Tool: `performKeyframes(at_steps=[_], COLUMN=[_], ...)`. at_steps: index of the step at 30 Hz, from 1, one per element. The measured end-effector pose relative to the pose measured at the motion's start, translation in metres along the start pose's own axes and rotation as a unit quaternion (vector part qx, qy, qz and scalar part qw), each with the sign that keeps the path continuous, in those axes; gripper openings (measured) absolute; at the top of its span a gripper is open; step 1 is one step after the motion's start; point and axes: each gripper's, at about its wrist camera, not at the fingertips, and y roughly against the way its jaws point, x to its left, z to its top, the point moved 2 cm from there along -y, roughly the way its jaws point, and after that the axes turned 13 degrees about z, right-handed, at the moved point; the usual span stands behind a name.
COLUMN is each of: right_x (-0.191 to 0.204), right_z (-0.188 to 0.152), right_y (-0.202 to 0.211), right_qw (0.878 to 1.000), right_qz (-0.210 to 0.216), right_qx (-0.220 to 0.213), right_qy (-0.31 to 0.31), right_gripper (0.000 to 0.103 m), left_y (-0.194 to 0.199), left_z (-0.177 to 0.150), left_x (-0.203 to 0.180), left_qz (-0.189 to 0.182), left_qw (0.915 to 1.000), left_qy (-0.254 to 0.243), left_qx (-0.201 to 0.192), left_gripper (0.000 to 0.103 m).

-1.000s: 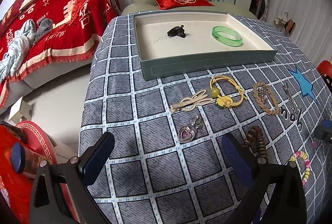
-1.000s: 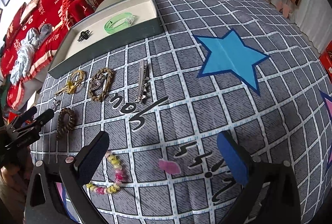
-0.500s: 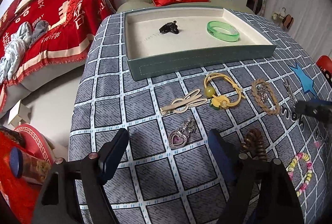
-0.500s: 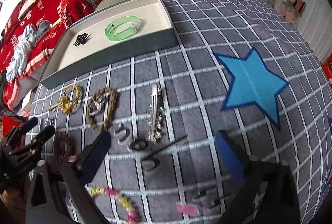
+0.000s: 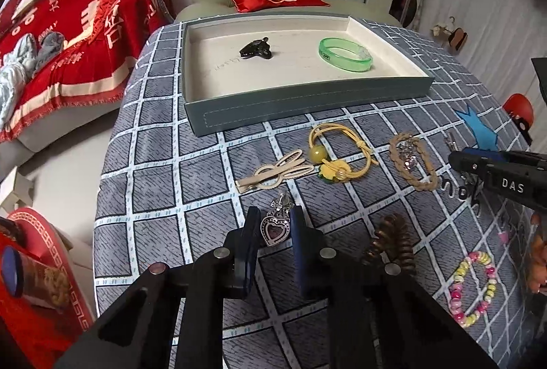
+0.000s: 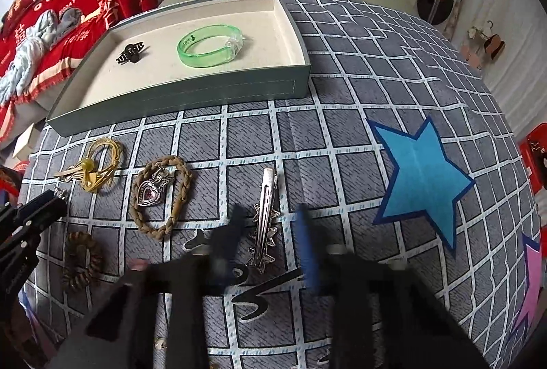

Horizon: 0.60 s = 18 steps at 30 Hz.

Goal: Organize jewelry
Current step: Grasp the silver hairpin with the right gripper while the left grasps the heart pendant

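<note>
The counter (image 5: 164, 171), under a grey grid-pattern cloth, fills the middle of both views. In the upper centre of the left wrist view sits one grey-green tray (image 5: 307, 102), already holding one black claw clip (image 5: 255, 48) and one green bangle (image 5: 345, 54).

Below the tray, loose on the cloth, lie seven pieces: one cream hair clip (image 5: 273, 172), one yellow hair tie with beads (image 5: 338, 153), one braided tan loop (image 5: 415, 164) with a heart charm inside it, one brown spiral hair tie (image 5: 389, 242), one pastel bead bracelet (image 5: 473, 288) at lower right, one silver alligator clip with stars (image 6: 265, 215), and one heart pendant (image 5: 273, 230).

The left tongs (image 5: 272, 227) are narrowed around the heart pendant at lower centre, one finger on each side; whether they truly pinch it I cannot tell. The pendant looks small, stiff, light and likely slippery metal, so gripping across the heart's flat sides should suit.

The right tongs (image 6: 268, 232), blurred, stand spread on either side of the alligator clip, which looks rigid and thin; its long spine seems the best hold.
</note>
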Motion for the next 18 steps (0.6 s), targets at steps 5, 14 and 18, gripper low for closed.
performKeyframes(at_steps=[5, 14, 18], right_x=[-0.005, -0.01, -0.011], right_z=[-0.003, 0.012, 0.031], right_y=[0.008, 0.045, 0.055], right_qw=[0.999, 0.993, 0.989], right_qz=[0.033, 0.101, 0.129], right_qx=[-0.01, -0.046, -0.057], right_qy=[-0.022, -0.042, -0.054], right_gripper=[0.018, 0.018, 0.018], left_y=[0.008, 0.038, 0.048], left_z=[0.0, 0.025, 0.048], left_x=[0.008, 0.022, 0.029], left_qz=[-0.018, -0.027, -0.029], left_qw=[0.9996, 0.9983, 0.9974], left_qy=[0.022, 0.04, 0.049], left_qx=[0.0, -0.032, -0.043], left_gripper=[0.034, 0.034, 0.034])
